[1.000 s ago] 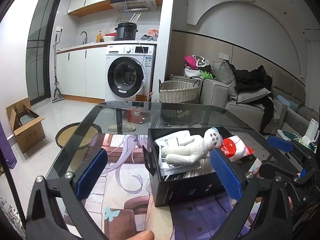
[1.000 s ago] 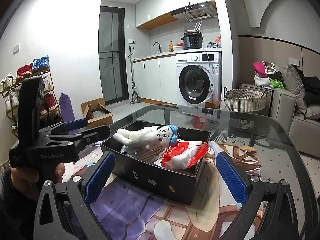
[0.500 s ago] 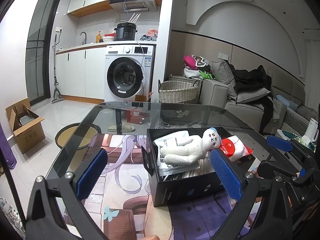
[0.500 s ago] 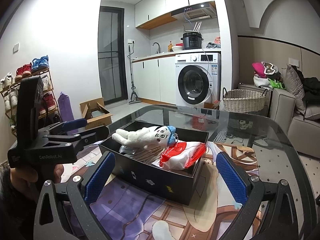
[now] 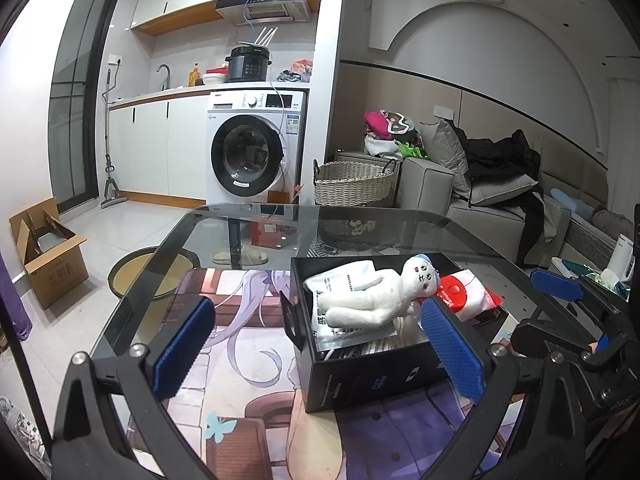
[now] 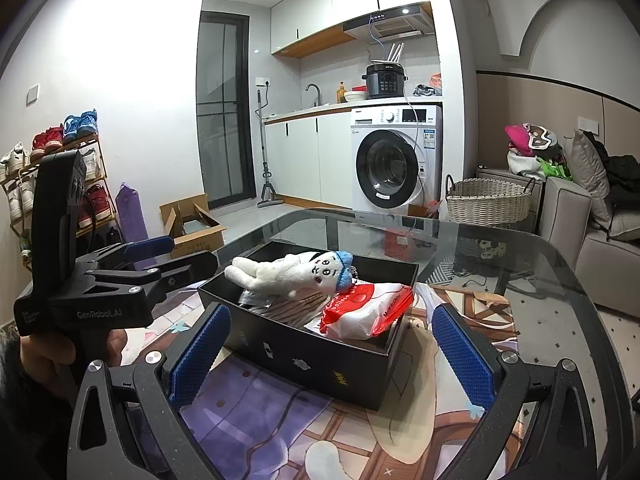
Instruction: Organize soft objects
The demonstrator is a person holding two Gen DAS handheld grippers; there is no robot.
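1. Our left gripper [image 5: 316, 356] and right gripper [image 6: 330, 354] gape wide, holding nothing.
2. The plush doll [image 6: 292, 274] lies atop the black box [image 6: 304, 360]; the red-and-white packet [image 6: 366, 310] overhangs the right rim; a careless nudge could tip it out.

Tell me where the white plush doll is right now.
The white plush doll lies on its side atop the contents of the open black box on the glass table, its blue-capped head touching the red-and-white packet, centre of both wrist views.

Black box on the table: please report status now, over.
Left gripper open, empty. Right gripper open, empty. Plush doll and red packet lie in black box. Nothing in the way.
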